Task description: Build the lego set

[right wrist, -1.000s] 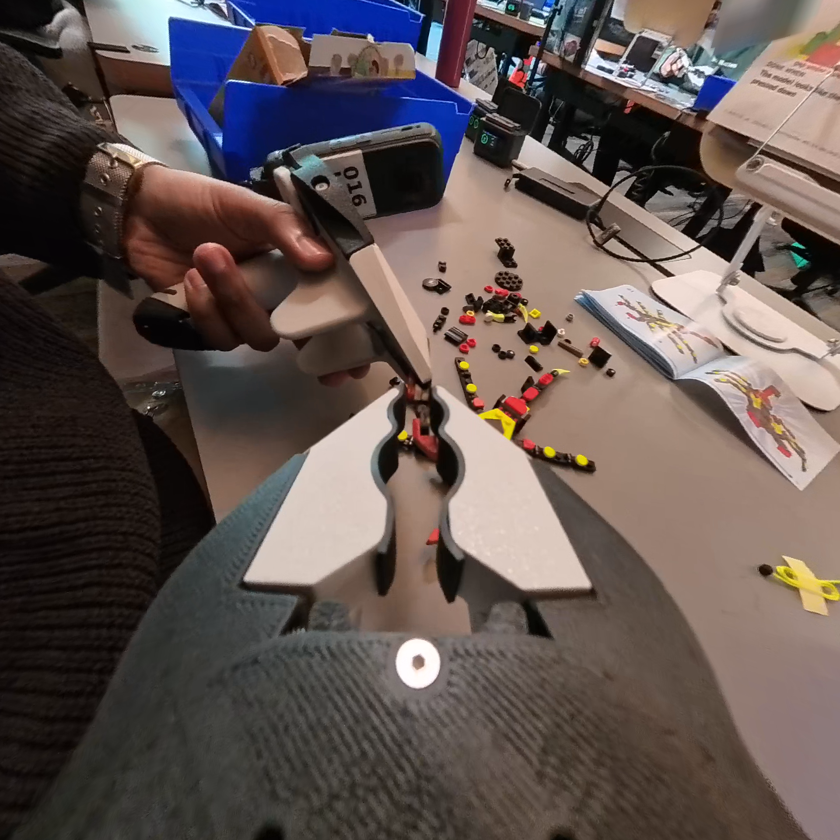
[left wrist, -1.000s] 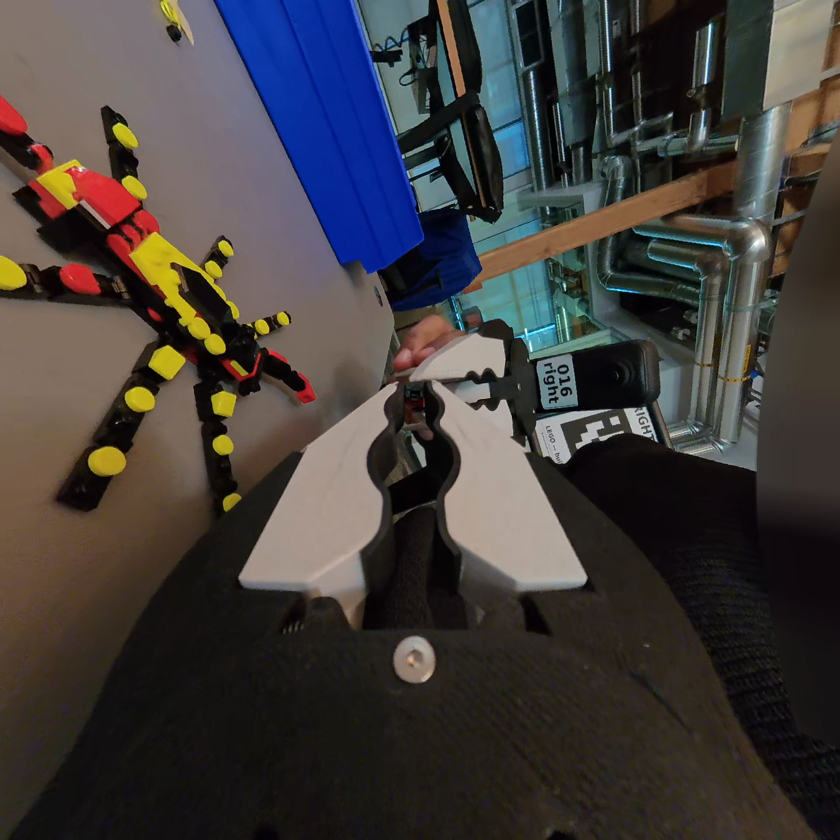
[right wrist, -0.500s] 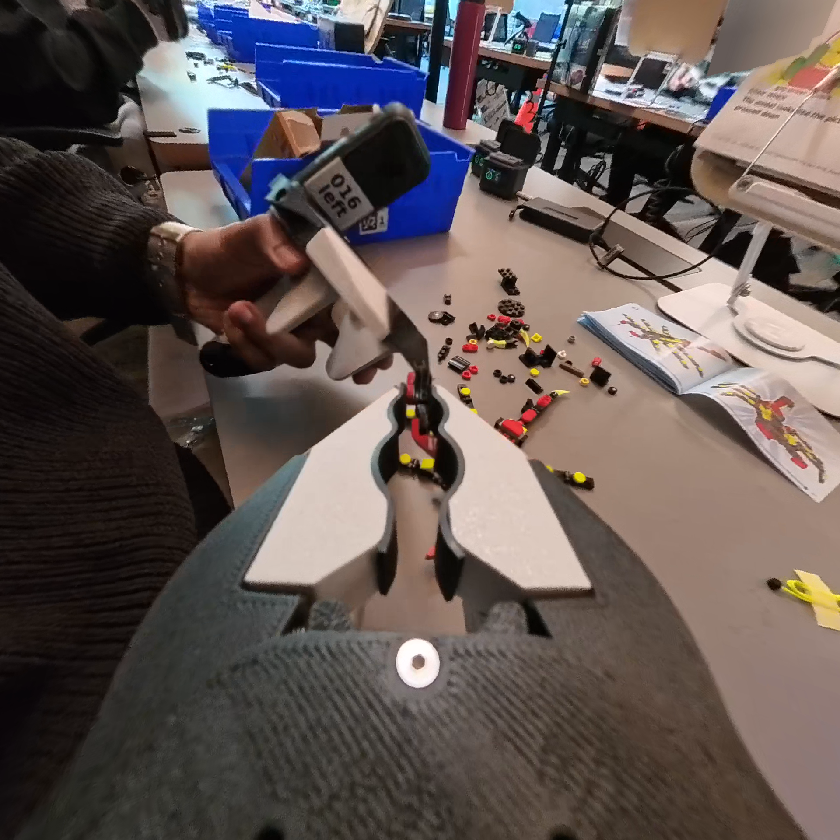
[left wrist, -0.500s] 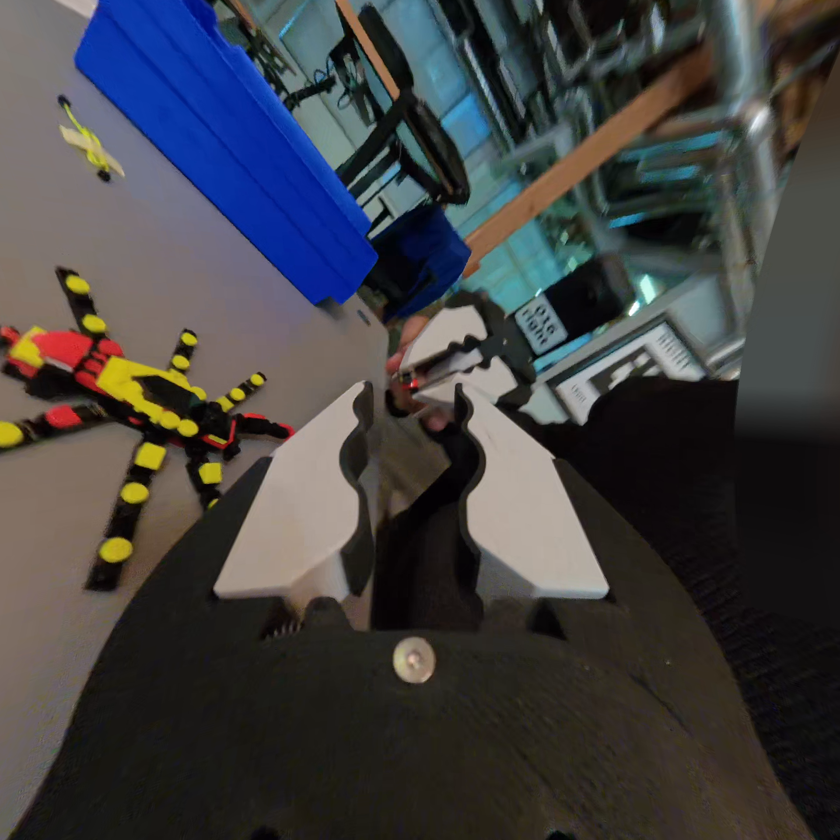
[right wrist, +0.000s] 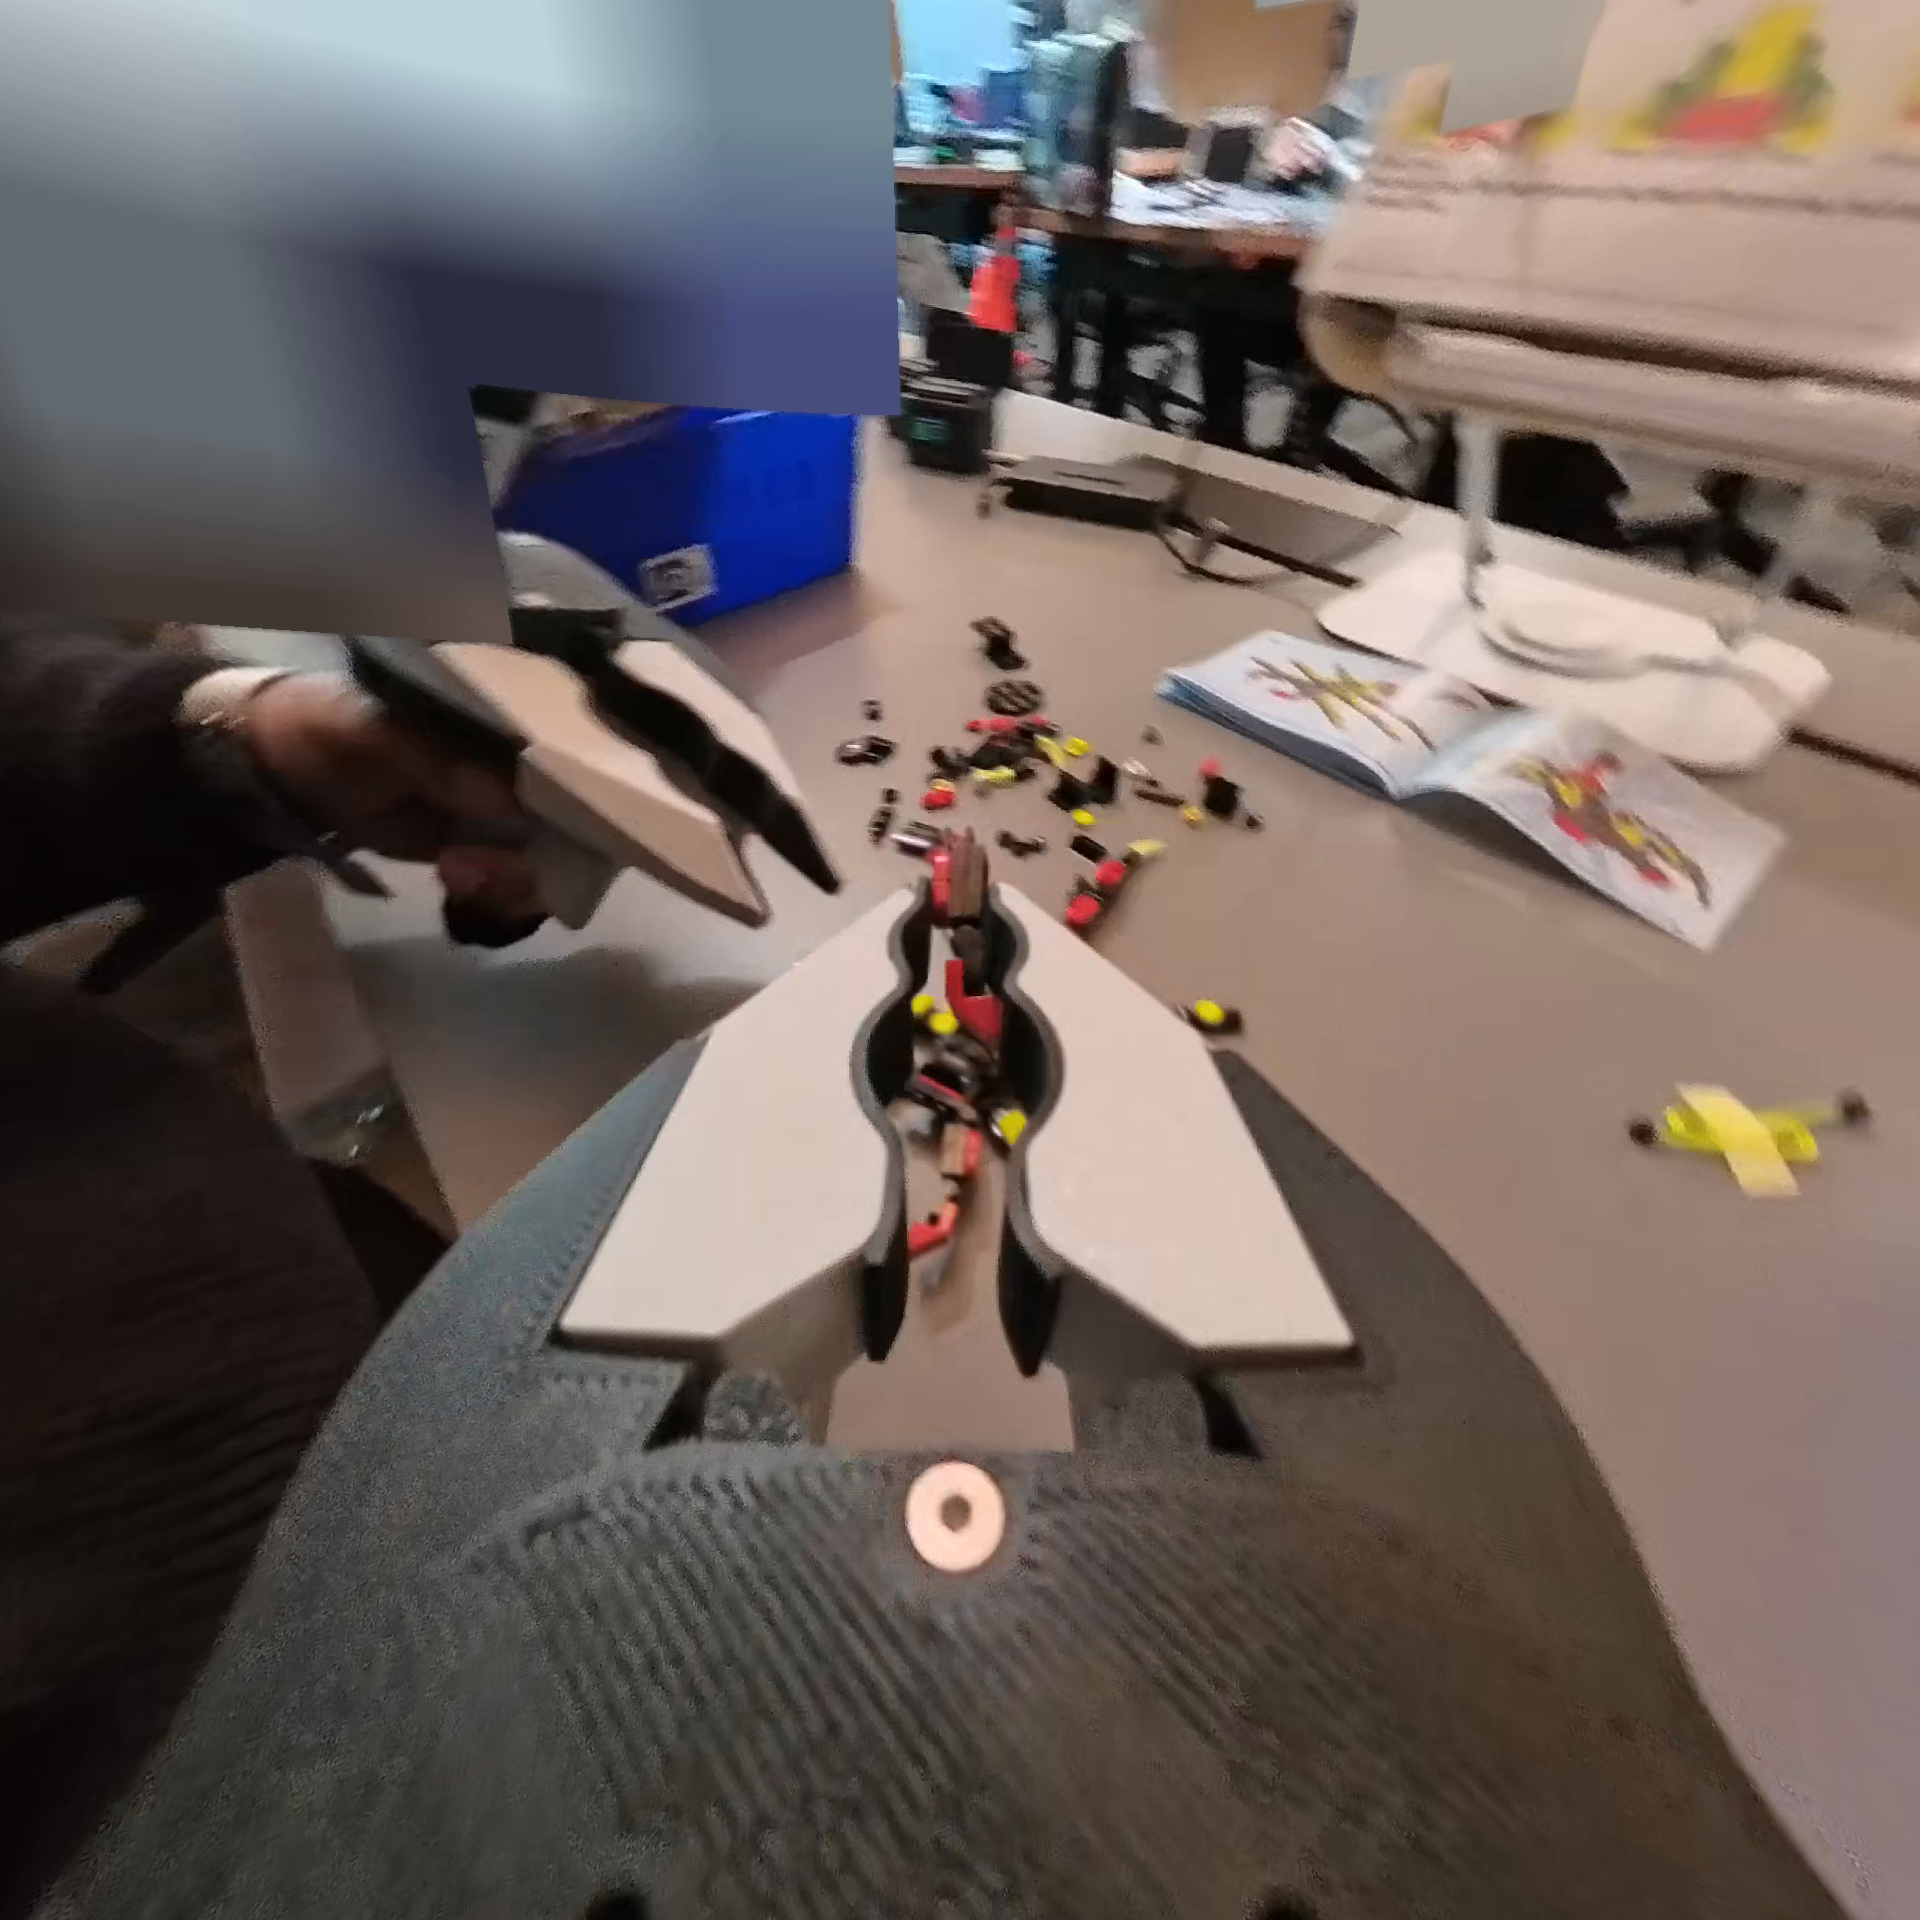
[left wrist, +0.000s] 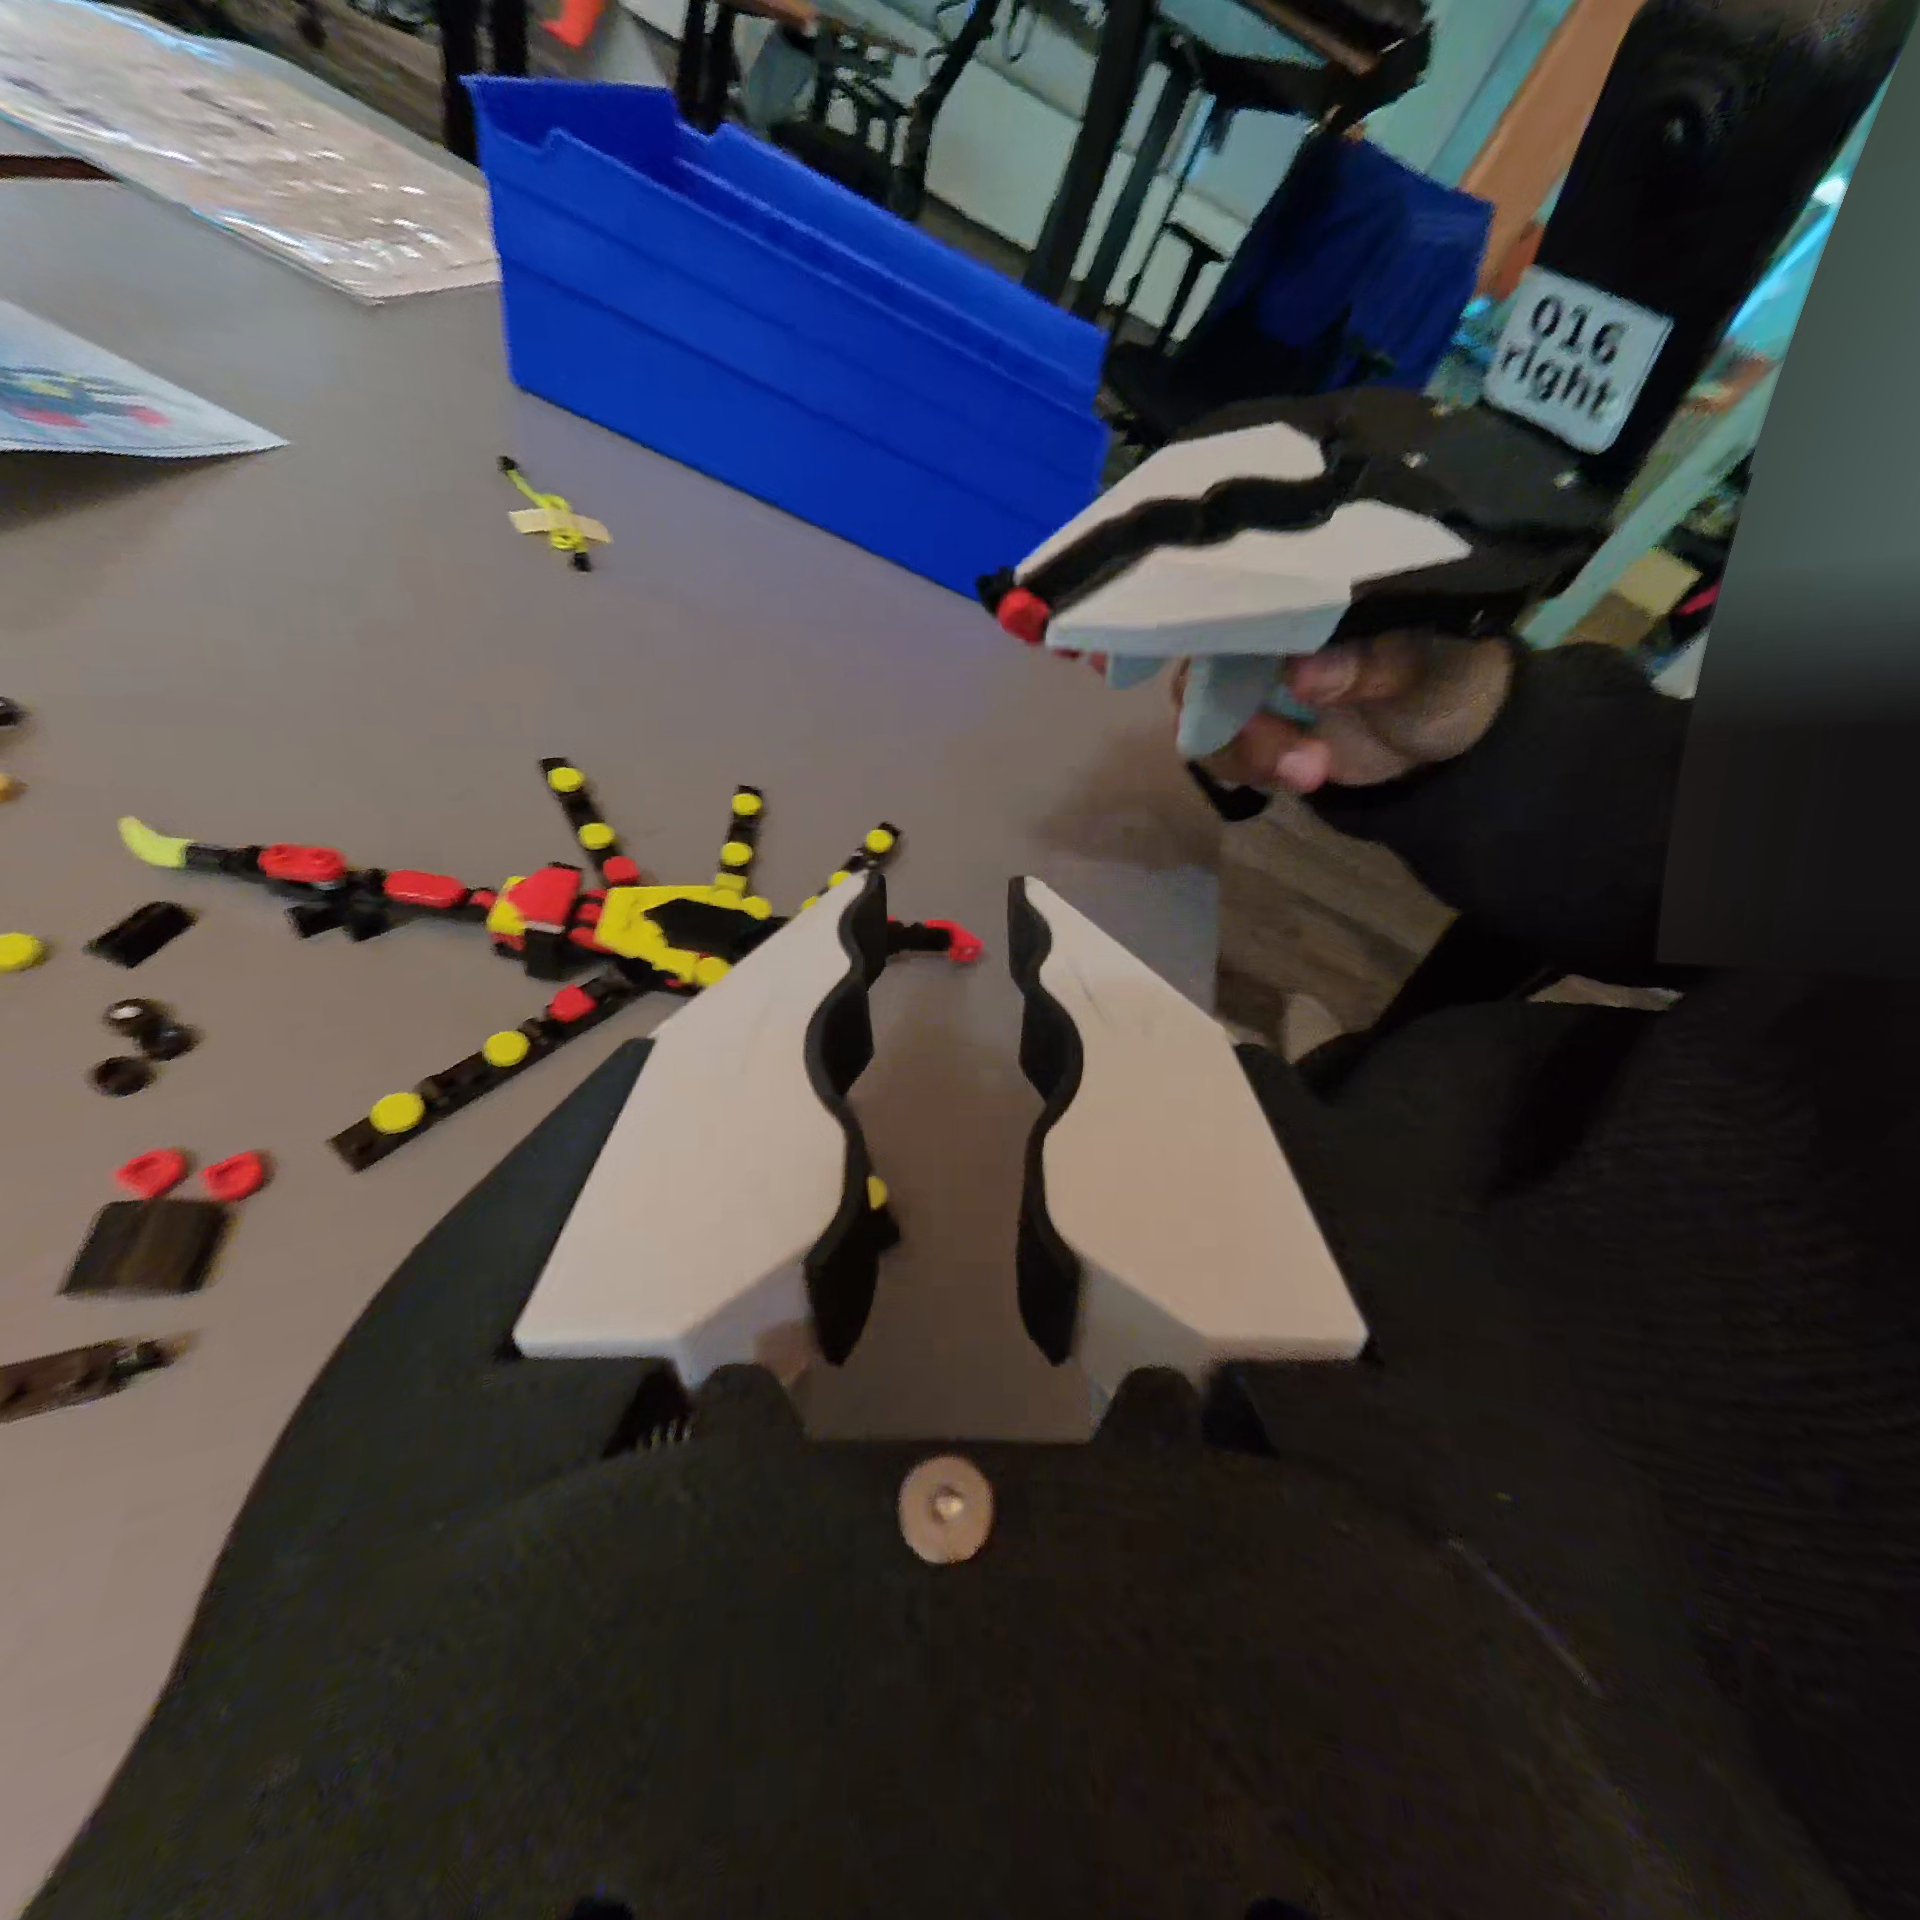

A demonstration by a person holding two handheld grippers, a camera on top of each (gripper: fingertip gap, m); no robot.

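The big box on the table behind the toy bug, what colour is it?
The box is bright blue all over. The left wrist view shows it best.

Left gripper (left wrist: 943, 896): two pale grey wedge-shaped fingers (left wrist: 717, 1132) lined with wavy black pads, set in a black textured housing bearing one silver screw (left wrist: 944, 1508) on its centre line. Right gripper (right wrist: 956, 899): the same grey fingers and black pads in a ribbed dark grey housing with a silver washer (right wrist: 954, 1516); seen from the left wrist, it carries a white label (left wrist: 1571, 358). Both of the person's arms are covered by dark knitted sleeves (right wrist: 94, 769).
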